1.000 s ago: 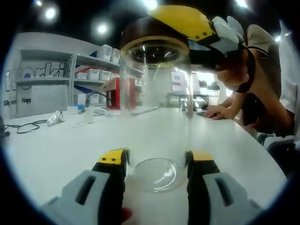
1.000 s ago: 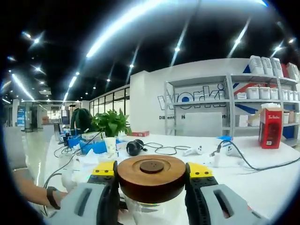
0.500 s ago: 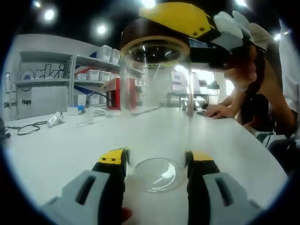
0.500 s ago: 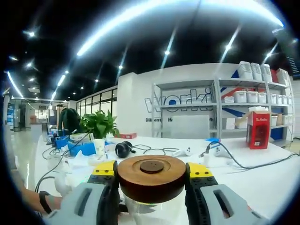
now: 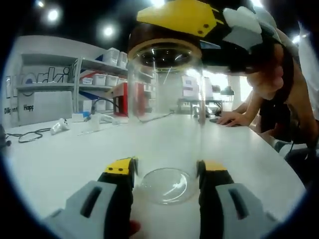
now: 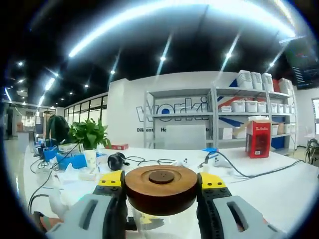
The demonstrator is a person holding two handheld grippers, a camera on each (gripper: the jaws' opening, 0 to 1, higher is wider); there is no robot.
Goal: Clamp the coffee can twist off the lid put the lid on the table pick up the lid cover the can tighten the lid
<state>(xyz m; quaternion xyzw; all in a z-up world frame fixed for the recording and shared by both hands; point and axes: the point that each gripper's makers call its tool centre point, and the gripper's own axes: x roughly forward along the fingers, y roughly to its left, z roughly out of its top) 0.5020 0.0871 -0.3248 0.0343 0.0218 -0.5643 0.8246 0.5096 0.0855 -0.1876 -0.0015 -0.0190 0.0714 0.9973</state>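
In the left gripper view, the left gripper (image 5: 165, 172) closes its yellow-tipped jaws on either side of the base of a clear glass coffee can (image 5: 165, 112) that stands upright on the white worktop (image 5: 65, 159) at the centre of the frame. At the top, the right gripper (image 5: 199, 22) comes in from the upper right, held by a hand (image 5: 269, 74), its jaws around the dark lid (image 5: 149, 37) on the can's mouth. Shelves (image 5: 94, 74) with white boxes stand at the left.

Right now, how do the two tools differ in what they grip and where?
The left tool clamps the clear jar at its base on the table; the right tool clamps the wooden lid at the jar's top. The left tool lies low, the right sits above it. Both have yellow-tipped jaws and are shut.
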